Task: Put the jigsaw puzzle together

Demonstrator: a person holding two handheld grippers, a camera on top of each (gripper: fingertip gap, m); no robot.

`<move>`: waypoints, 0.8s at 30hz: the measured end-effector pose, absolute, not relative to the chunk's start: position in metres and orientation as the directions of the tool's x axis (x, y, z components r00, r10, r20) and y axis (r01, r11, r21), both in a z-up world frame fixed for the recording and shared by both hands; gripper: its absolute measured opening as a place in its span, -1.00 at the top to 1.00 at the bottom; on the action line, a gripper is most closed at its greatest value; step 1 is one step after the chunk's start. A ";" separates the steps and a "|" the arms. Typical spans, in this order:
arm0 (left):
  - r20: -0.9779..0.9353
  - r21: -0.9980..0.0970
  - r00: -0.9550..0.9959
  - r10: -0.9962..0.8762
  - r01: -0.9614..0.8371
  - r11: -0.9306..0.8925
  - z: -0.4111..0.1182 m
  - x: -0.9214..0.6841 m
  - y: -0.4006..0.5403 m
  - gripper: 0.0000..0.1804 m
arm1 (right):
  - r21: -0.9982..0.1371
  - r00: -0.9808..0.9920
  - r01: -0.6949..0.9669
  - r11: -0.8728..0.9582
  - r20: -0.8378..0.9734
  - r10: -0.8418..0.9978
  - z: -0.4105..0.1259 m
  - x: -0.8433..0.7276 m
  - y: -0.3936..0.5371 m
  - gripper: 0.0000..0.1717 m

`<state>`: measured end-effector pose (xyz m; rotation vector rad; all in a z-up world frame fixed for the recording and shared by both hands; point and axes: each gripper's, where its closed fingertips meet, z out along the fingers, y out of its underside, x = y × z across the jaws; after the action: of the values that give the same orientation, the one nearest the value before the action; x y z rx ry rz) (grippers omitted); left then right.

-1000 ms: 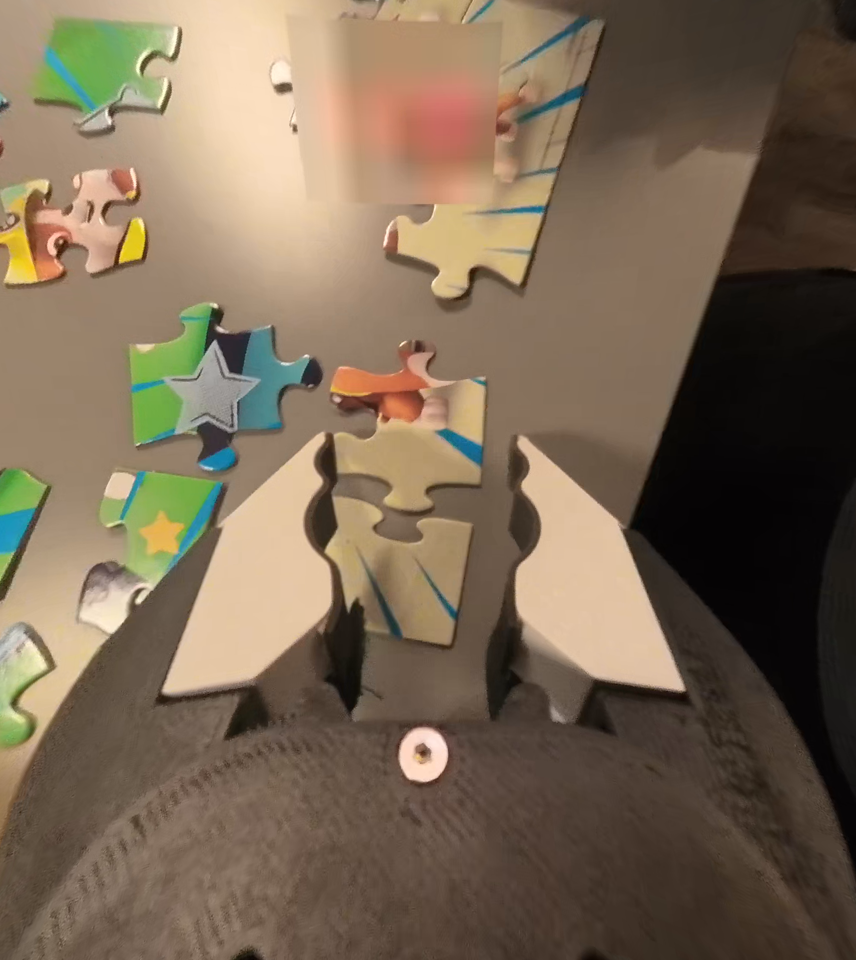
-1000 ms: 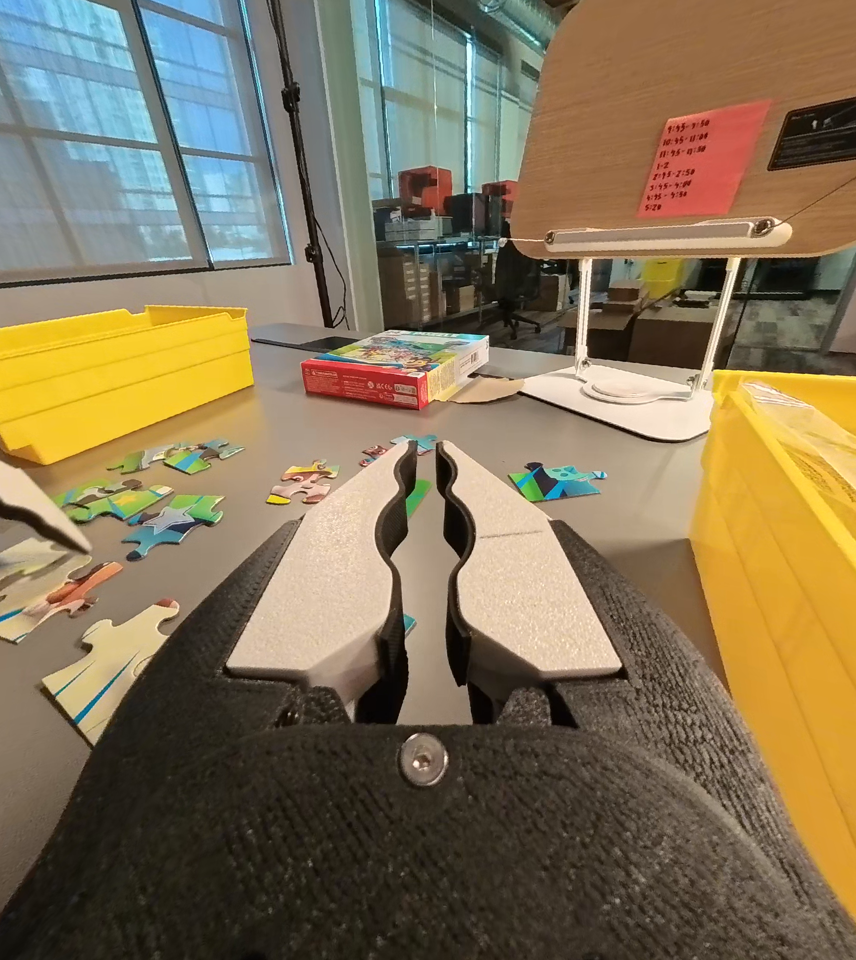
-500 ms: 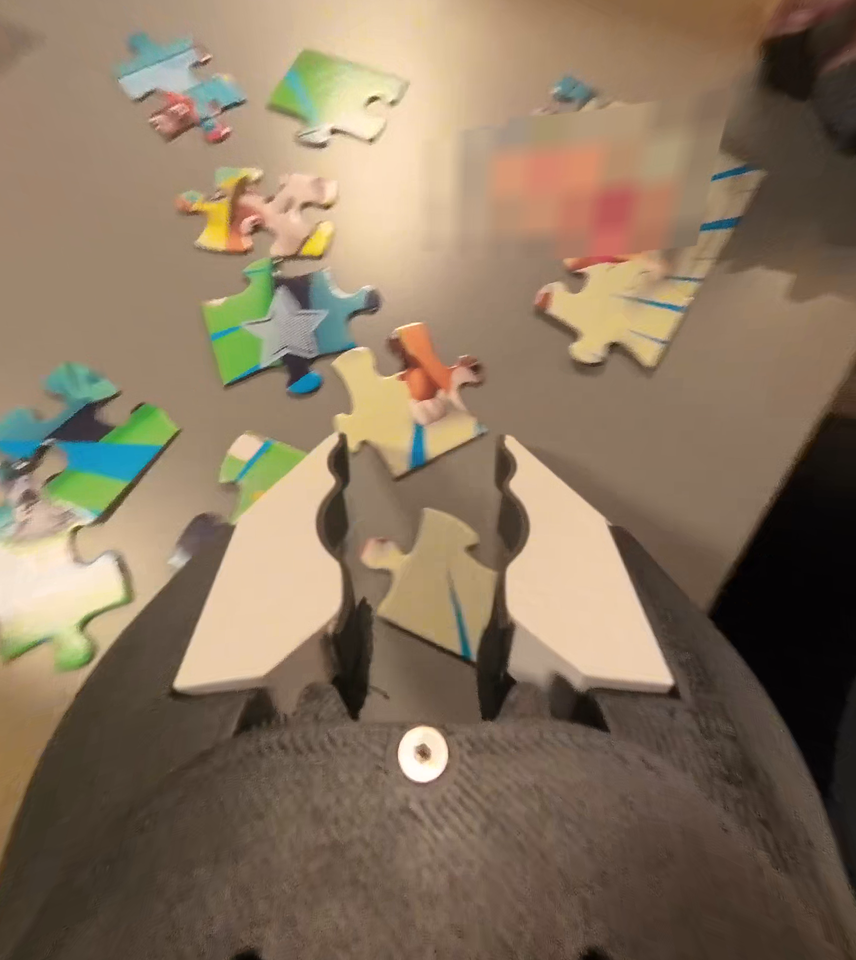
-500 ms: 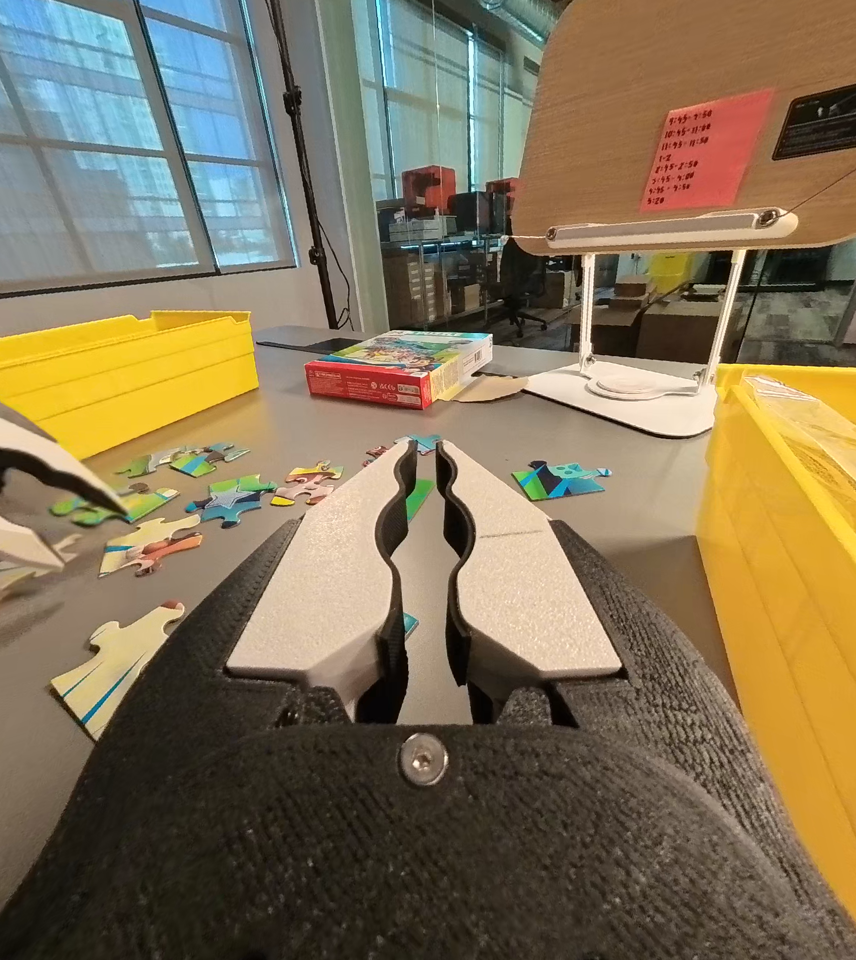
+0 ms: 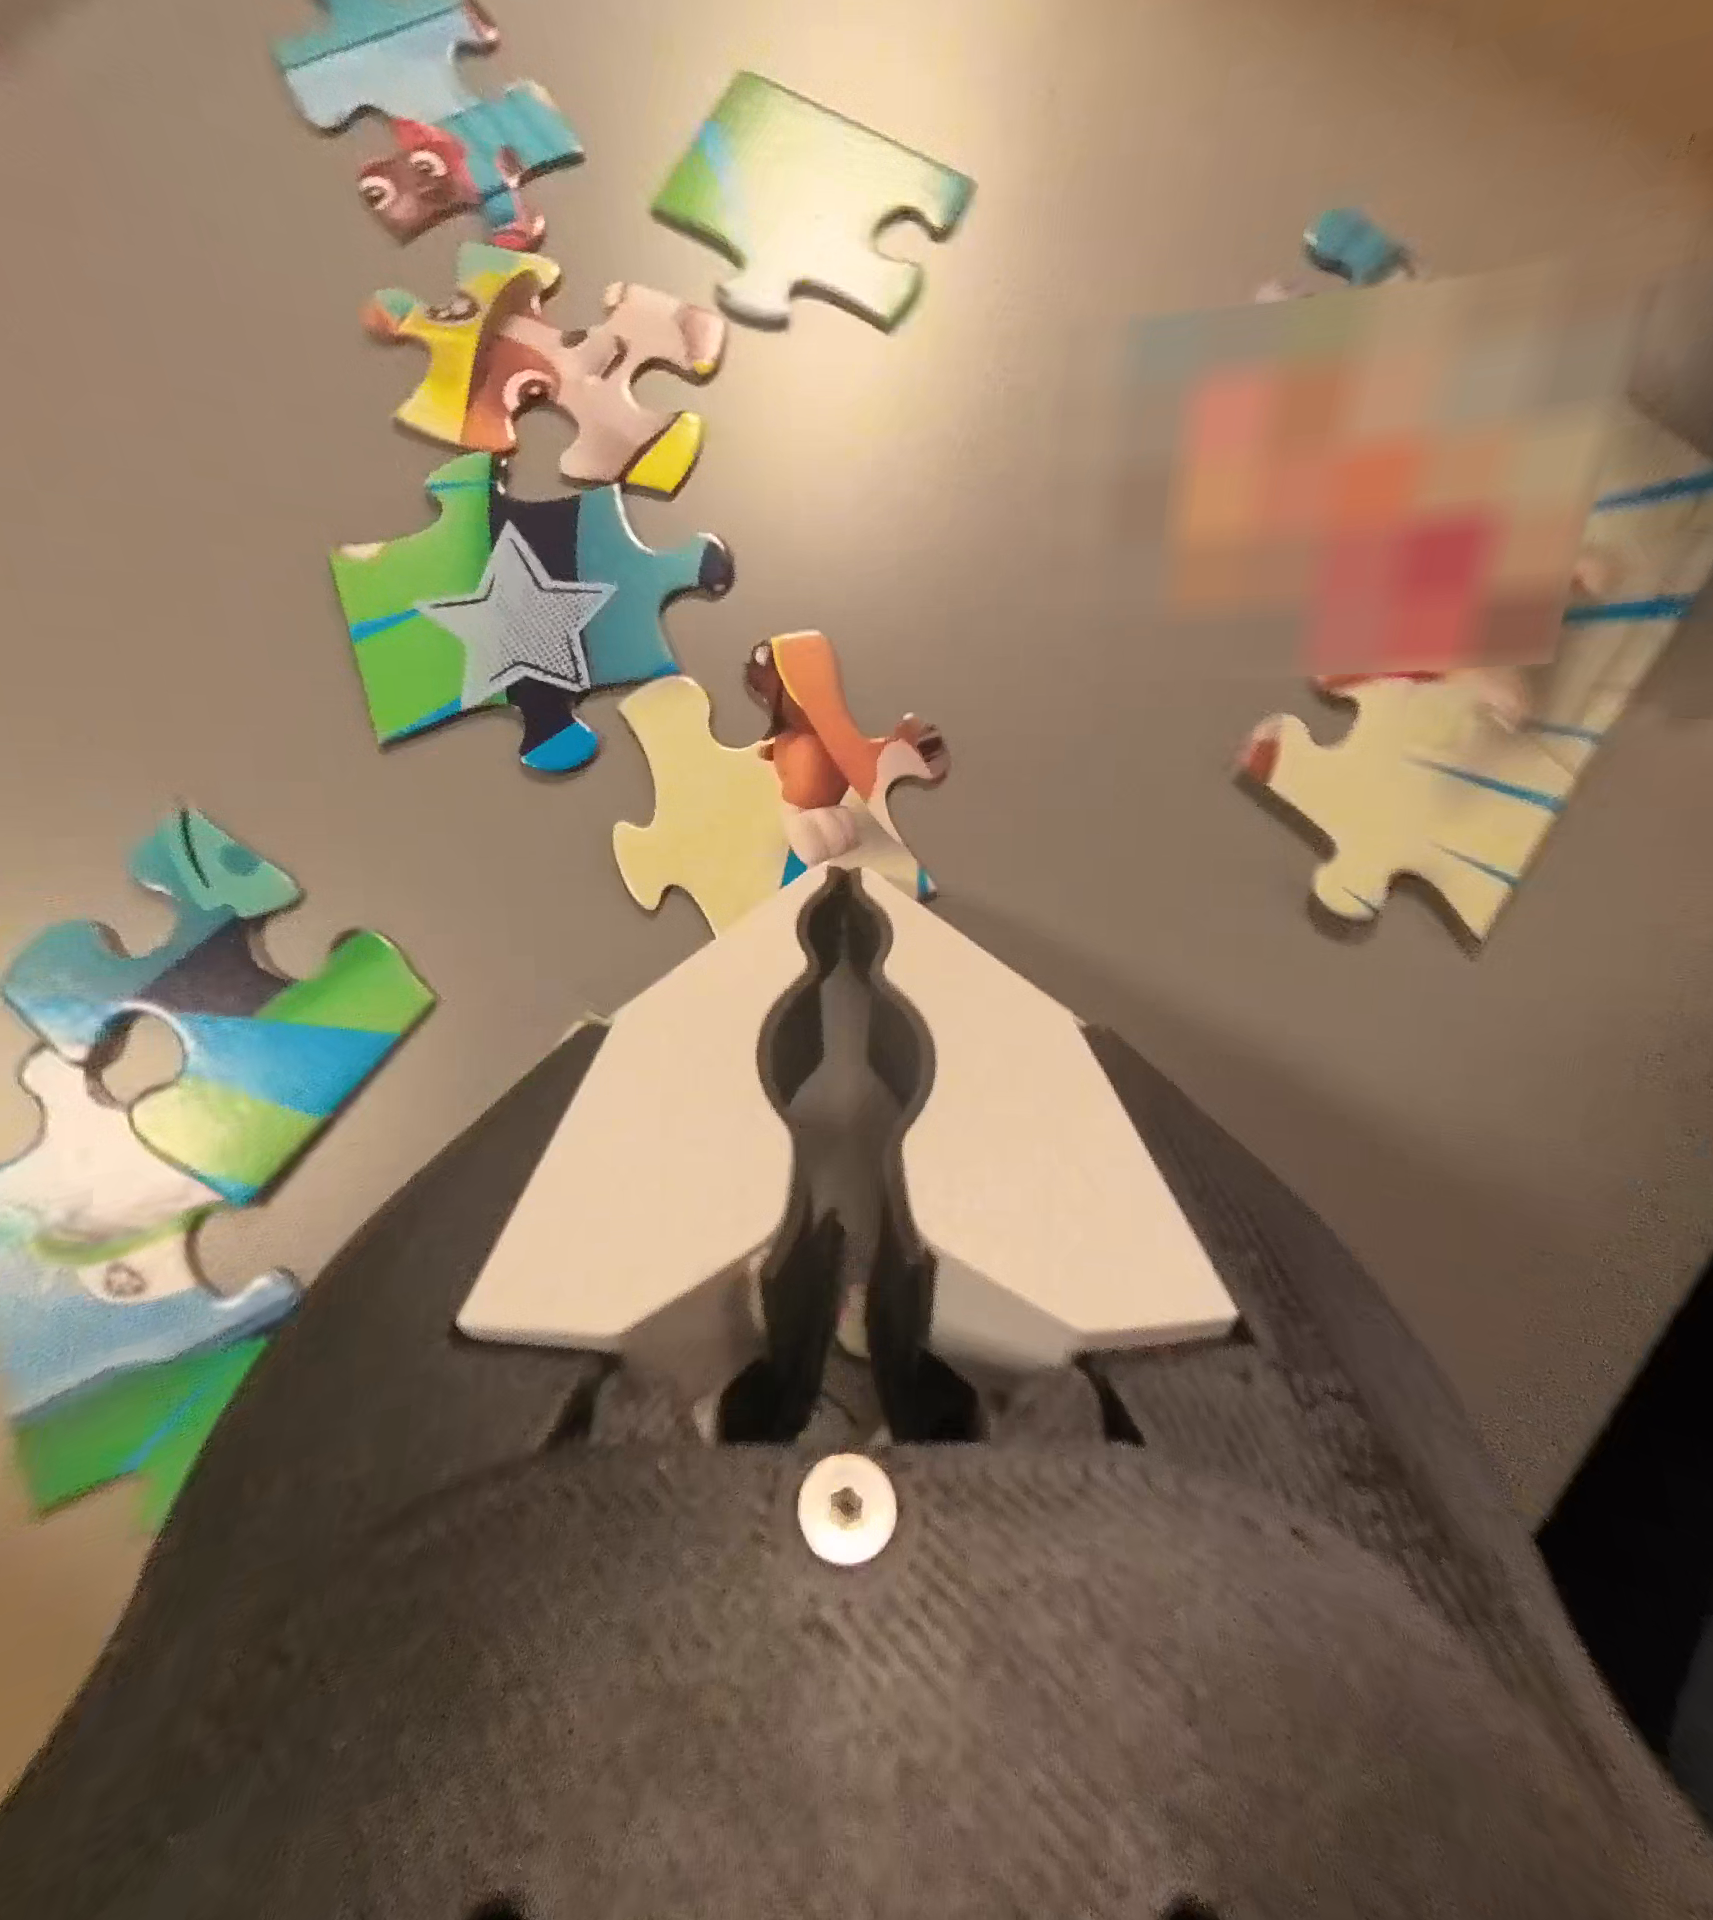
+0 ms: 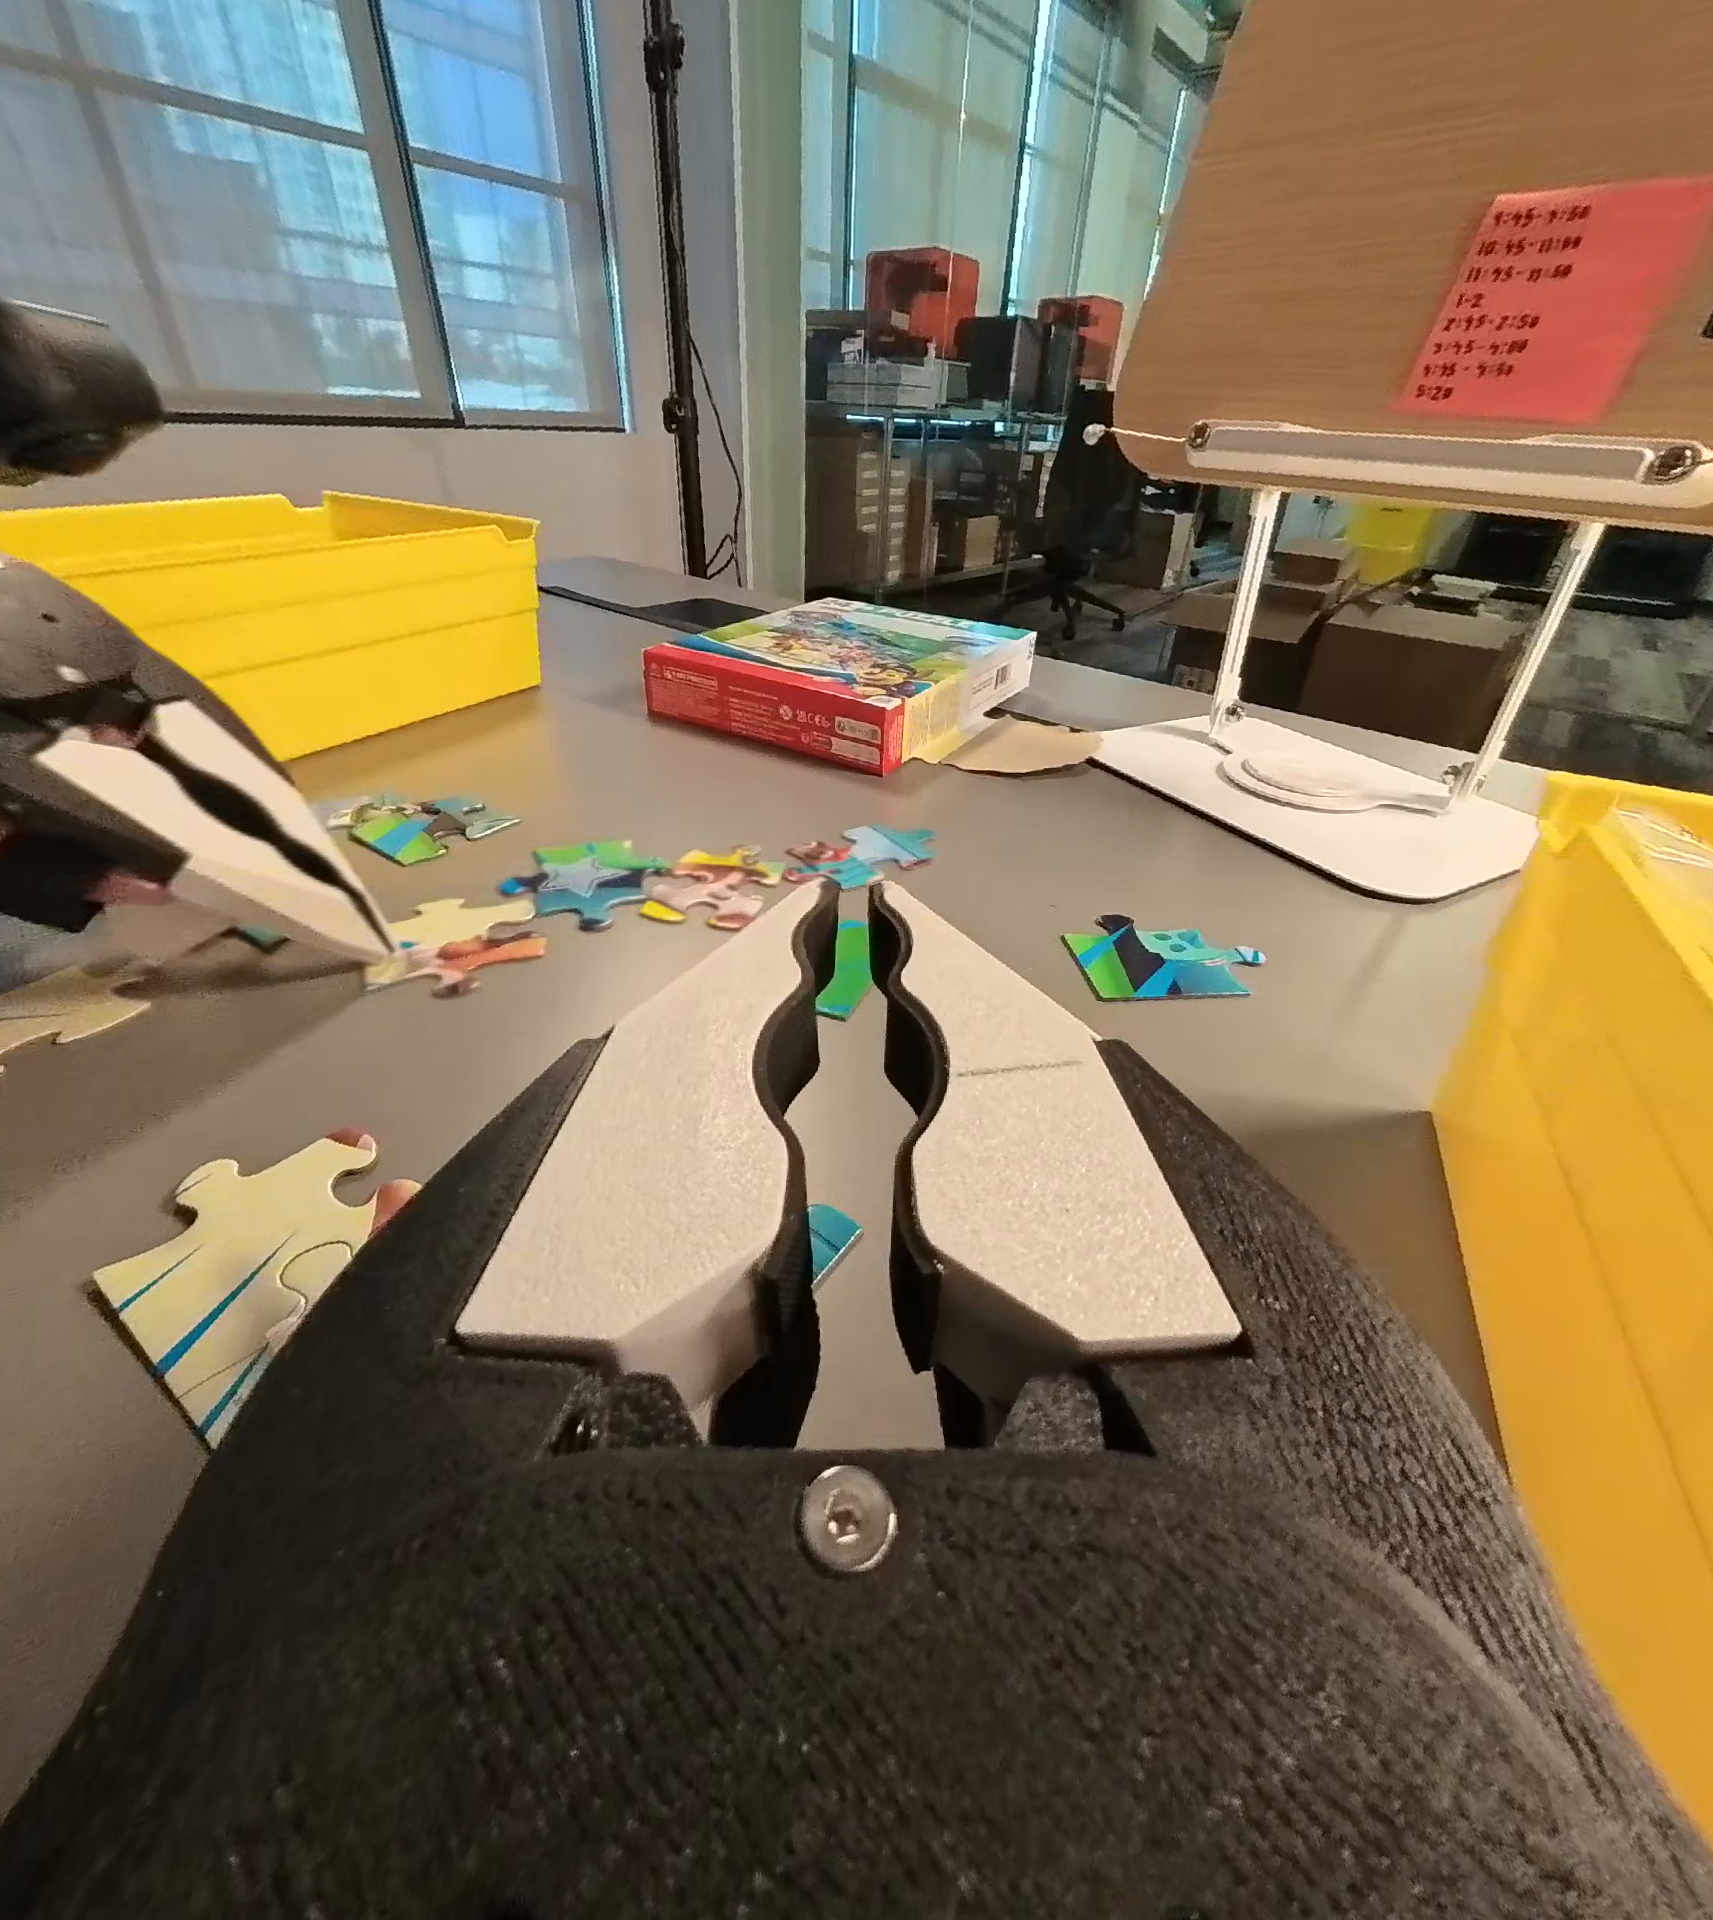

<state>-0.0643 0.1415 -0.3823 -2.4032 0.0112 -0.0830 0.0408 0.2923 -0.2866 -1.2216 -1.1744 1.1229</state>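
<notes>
Left wrist view: the left gripper (image 5: pixel 844 878) points down at the grey table (image 5: pixel 104 416) with its two white fingers (image 5: pixel 665 1122) drawn together to a point, nothing between them; the tip rests on the near edge of a cream puzzle piece (image 5: pixel 717 821) with an orange and brown figure on it; just beyond lies a green and blue piece with a silver star (image 5: pixel 509 613), then a yellow and pink piece (image 5: pixel 561 374), a plain green piece (image 5: pixel 810 197) and a light blue piece (image 5: pixel 426 104); to the left sits a joined green and blue group (image 5: pixel 166 1132); to the right a cream group with blue stripes (image 5: pixel 1434 810) lies partly under a blurred patch.

Right wrist view: the right gripper (image 6: pixel 852 899) hovers above the table with a thin slit between its fingertips, gripping nothing; a green piece (image 6: pixel 847 971) shows on the table through the slit; a green and blue piece (image 6: pixel 1158 961) lies to its right; a cream striped piece (image 6: pixel 239 1247) lies at its lower left; farther off stand a red puzzle box (image 6: pixel 831 686), a yellow bin (image 6: pixel 312 613), a second yellow bin (image 6: pixel 1641 1143) at the right edge, and a wooden board on a white stand (image 6: pixel 1351 800).
</notes>
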 end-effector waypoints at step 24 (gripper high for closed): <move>0.023 -0.982 0.999 -0.029 0.017 -0.189 -0.256 -0.041 0.077 0.66 | -0.999 0.165 -0.028 0.034 0.029 0.986 -0.282 0.047 0.310 0.91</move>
<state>-0.0414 0.0766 -0.2563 -1.7604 0.0092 -0.0413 0.0474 0.3096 -0.2819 -1.2367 -1.0801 1.0788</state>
